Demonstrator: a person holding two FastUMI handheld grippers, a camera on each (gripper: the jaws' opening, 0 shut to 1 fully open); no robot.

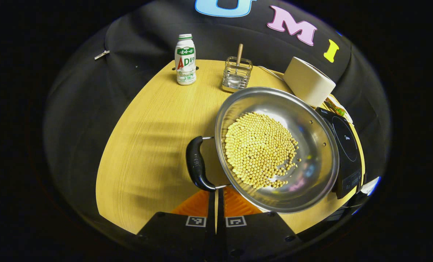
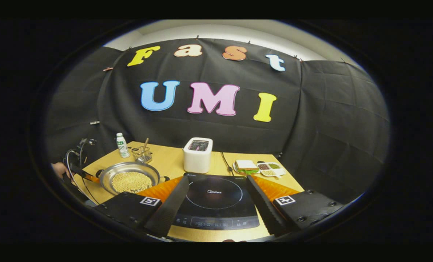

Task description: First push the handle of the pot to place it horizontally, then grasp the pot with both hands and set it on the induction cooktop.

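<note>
pot (image 1: 277, 149): steel pan full of yellow beans, sitting on the wooden table (image 1: 147, 145) right ahead of the left gripper (image 1: 216, 203), a bit off to its right side

handle (image 1: 197, 163): black grip on wire brackets, pretty much dead ahead of the left gripper's fingertips, almost touching them

left gripper: fingers pressed together, just a thin slit between them, not pinching anything

induction cooktop (image 2: 216, 199): black glass top, right beyond the right gripper (image 2: 216, 203) and framed between its two fingers; in the left gripper view it sits just past the pot's far rim

right gripper: spread wide, hanging over the near edge of the cooktop, nothing in it

further out: white appliance (image 2: 198, 154) behind the cooktop, wire basket (image 1: 237, 74) with a wooden stick, drink bottle (image 1: 185, 59) at the far table edge, sandwich plate (image 2: 246, 166) and snack dish (image 2: 271, 169) ahead-right of the right gripper
</note>
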